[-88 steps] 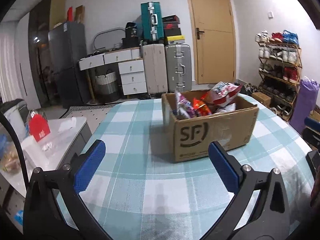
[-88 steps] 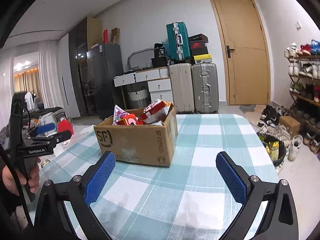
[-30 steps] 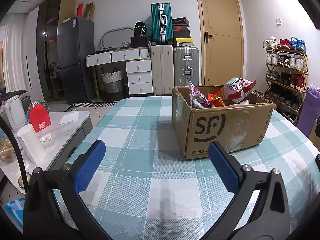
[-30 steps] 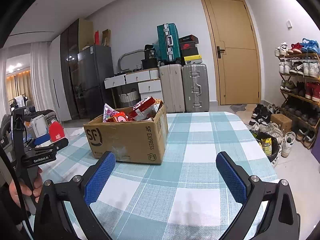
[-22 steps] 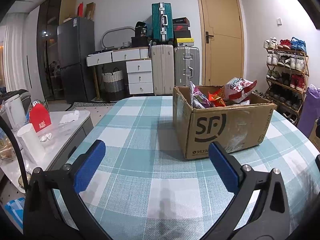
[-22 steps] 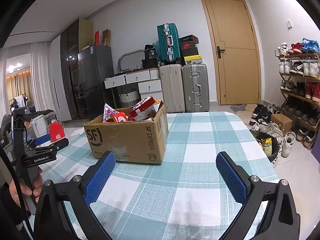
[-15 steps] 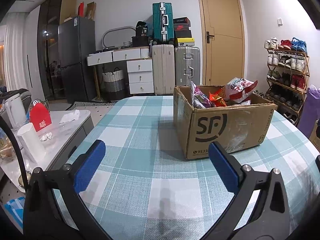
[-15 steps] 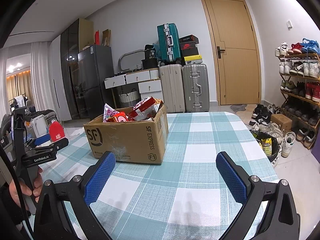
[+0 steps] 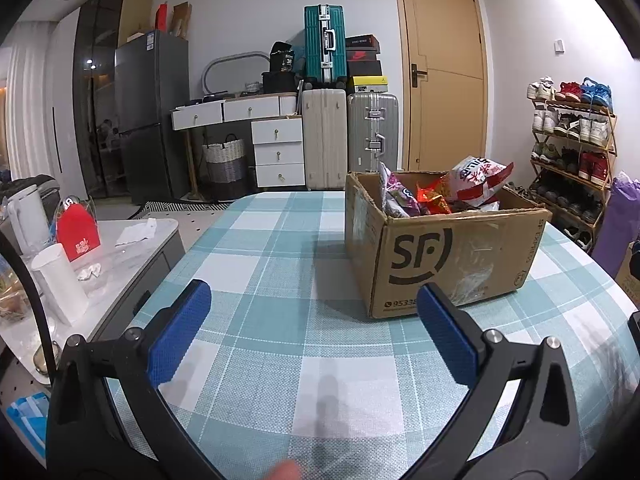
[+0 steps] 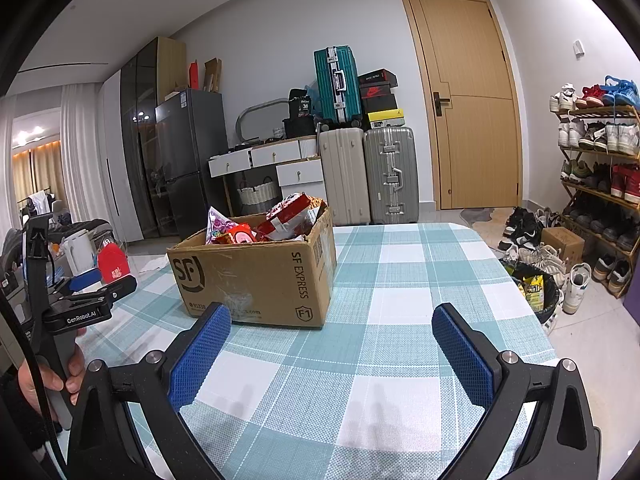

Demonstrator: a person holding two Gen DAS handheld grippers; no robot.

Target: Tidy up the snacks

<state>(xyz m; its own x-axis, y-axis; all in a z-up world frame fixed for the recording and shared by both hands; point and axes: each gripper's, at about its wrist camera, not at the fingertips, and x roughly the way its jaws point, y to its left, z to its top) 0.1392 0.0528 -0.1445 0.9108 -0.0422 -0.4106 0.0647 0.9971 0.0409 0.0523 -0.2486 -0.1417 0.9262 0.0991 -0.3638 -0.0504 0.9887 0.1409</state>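
Left wrist view:
- The left gripper (image 9: pixel 312 316) hangs above the checked tablecloth (image 9: pixel 260 280) with its blue pads (image 9: pixel 178 336) spread wide and nothing between them.
- The SF cardboard box (image 9: pixel 444 248) stands ahead and to the right of the tongs, its near corner just beyond the right pad; it rests flat on the cloth, apart from both fingers.
- Snack bags stand up out of the open box: a purple and white bag (image 9: pixel 394 198) at its left edge, an orange packet (image 9: pixel 434 200) in the middle, and a red and white bag (image 9: pixel 478 180) tilted over the right side.
- Off to the left of the tongs, lower than the table, sits a white side table (image 9: pixel 132 248) with a white cup (image 9: pixel 60 284) and a red carton (image 9: pixel 78 236) on it.
- Far ahead against the wall are a cream suitcase (image 9: pixel 324 136), a silver suitcase (image 9: pixel 372 132) and a teal suitcase (image 9: pixel 324 42) stacked higher.

Right wrist view:
- The right gripper (image 10: pixel 332 350) is held above the same cloth (image 10: pixel 400 280), its blue pads (image 10: pixel 464 360) set far apart, empty.
- The box (image 10: pixel 256 276) lies ahead and to the left, just past the left pad, with "SF EXPRESS" on the side facing the tongs; the snack bags (image 10: pixel 280 220) fill its top.
- The other gripper (image 10: pixel 86 300) shows at the far left, level with the box and apart from it, gripped by the person's hand (image 10: pixel 52 376); from here I cannot tell how its fingers stand.
- To the right, beyond the table edge, a shoe rack (image 10: pixel 596 168) stands by the wooden door (image 10: pixel 468 120).
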